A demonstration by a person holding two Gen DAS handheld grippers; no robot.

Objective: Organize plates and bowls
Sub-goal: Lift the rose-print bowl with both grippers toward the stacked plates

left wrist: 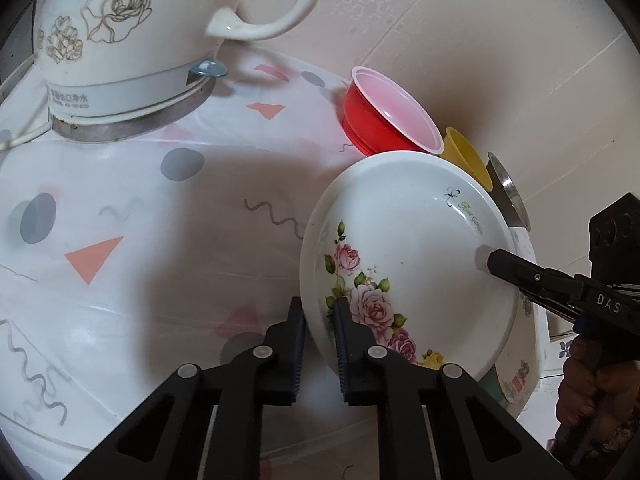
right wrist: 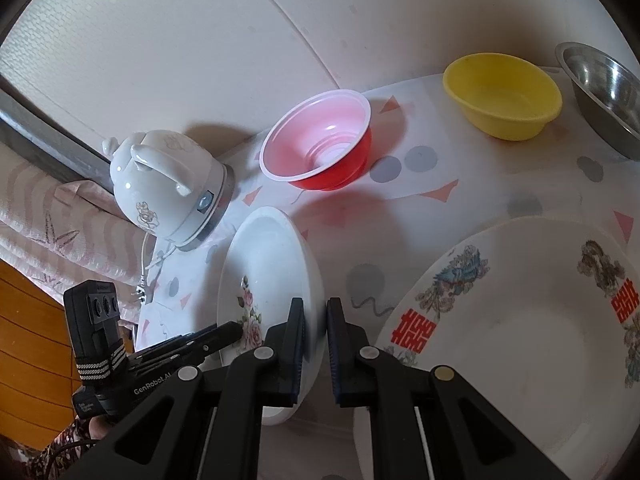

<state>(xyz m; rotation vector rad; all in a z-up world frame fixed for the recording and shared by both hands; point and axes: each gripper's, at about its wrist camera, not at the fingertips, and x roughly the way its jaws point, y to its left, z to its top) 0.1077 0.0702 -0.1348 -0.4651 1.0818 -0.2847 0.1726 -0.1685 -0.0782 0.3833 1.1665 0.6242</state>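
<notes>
A white plate with pink roses (left wrist: 408, 248) is held tilted above the table; it also shows in the right wrist view (right wrist: 268, 280). My left gripper (left wrist: 320, 344) is shut on its near rim. My right gripper (right wrist: 316, 344) is shut on the opposite rim, and its fingers (left wrist: 520, 272) show at the plate's right edge. A large white bowl with red characters and dragon print (right wrist: 520, 344) sits right beside the plate. A red bowl (right wrist: 320, 140), a yellow bowl (right wrist: 504, 96) and a steel bowl (right wrist: 604, 96) stand behind on the table.
A white electric kettle (left wrist: 120, 40) with cord stands on the patterned tablecloth (left wrist: 120, 208), left of the plate. A wall runs behind the table. The table edge and wooden floor (right wrist: 32, 320) lie at the left of the right wrist view.
</notes>
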